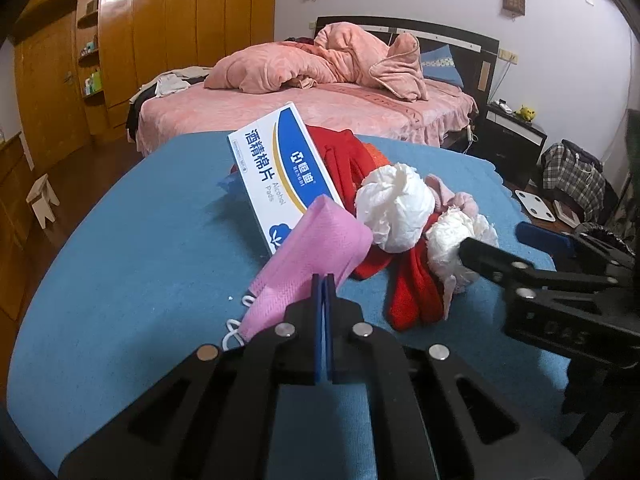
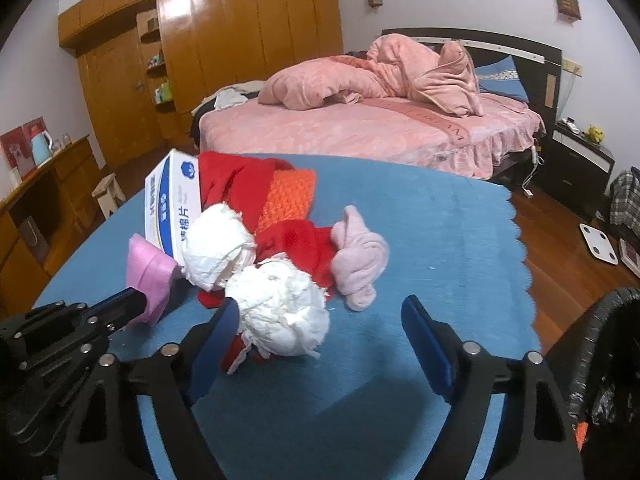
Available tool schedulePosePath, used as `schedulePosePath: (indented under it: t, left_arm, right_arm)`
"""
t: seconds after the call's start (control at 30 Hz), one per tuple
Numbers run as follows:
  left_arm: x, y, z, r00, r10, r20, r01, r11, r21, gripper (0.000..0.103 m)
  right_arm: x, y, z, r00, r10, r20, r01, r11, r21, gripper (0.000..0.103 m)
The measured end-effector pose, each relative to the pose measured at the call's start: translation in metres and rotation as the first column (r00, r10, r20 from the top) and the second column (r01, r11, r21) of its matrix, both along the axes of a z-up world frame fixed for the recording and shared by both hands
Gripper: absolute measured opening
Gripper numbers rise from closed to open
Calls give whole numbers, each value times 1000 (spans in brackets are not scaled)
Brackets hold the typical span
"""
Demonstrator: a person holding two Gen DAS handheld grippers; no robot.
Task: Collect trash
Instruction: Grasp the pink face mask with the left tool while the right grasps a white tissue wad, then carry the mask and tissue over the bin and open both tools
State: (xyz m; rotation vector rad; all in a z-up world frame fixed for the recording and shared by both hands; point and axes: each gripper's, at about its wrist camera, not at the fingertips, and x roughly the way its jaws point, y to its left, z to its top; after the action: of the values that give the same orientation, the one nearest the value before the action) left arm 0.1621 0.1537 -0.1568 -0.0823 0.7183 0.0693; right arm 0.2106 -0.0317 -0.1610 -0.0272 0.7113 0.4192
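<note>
The left gripper is clenched on the near edge of a pink face mask, its blue pads pressed flat together with the mask's fabric caught between them. The mask's white ear loops trail on the blue tablecloth just left of those tongs. Beyond the mask, a white and blue box of alcohol pads leans tilted against a heap of red cloth.

The right gripper stands released, jaws spread wide. A crumpled white tissue ball lies just ahead of it, touching its left finger and well apart from the right one; no pad presses on it. A second tissue ball sits just behind the first, up against the box. To the right of the tissue, beyond the open tongs, lies a pale pink bundled cloth, touching the red cloth. Off the right gripper's outer side a bin lined with a black bag stands at the table's edge. A bed with a pink quilt fills the far side of the room.
</note>
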Motion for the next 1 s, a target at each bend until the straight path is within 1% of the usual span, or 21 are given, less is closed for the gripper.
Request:
schedulePosePath:
  t: [0.07,0.1,0.13,0.2,0.3,0.43,0.53,0.63,0.83,1.0]
  left_arm:
    - [-1,0,0,1000,-1,0,1,1000,1,1]
    - [-1,-1,0,1000,-1,0,1,1000,1,1]
    - [-1,0,0,1000,-2,1,2,1000,2,1]
    - [-1,0,0,1000,0,0,0,1000,1,1]
    - [-2,-1,1,1000,2,-1,-2,1000,-2,1]
    - [-2,1,0,1000,2,0,-2,1000,1,1]
    - [-2,1,0,1000,4,-2,-4,1000,1,0]
    - [-3,5,0,1000,7,1,-7,1000,-7,0]
    - [-12,5,10,999,3,47,-2,1000,-20,0]
    - [-22,-7,23,997,-23,72,24,999,-23,0]
  right_arm:
    - [4,7,-6,999,30,-32,-30,999,-11,69]
    - [5,9,-8,998,43,-42,-43,999,-13,60]
    - [5,12,-10,996,66,-55,-67,998,-12,49]
    - [5,15,-12,993,97,-66,-97,995,-6,36]
    - [4,14,-10,993,98,-58,-98,995,0,29]
    - [1,12,-10,994,95,-52,-95,995,18,26]
    - [-1,13,-7,994,99,-42,-98,995,20,26]
    - [-2,8,-2,995,91,-36,-89,995,44,26]
    - [-10,-7,15,997,71,-16,-69,995,76,26]
    - [-18,-23,24,999,52,-6,-51,994,94,26]
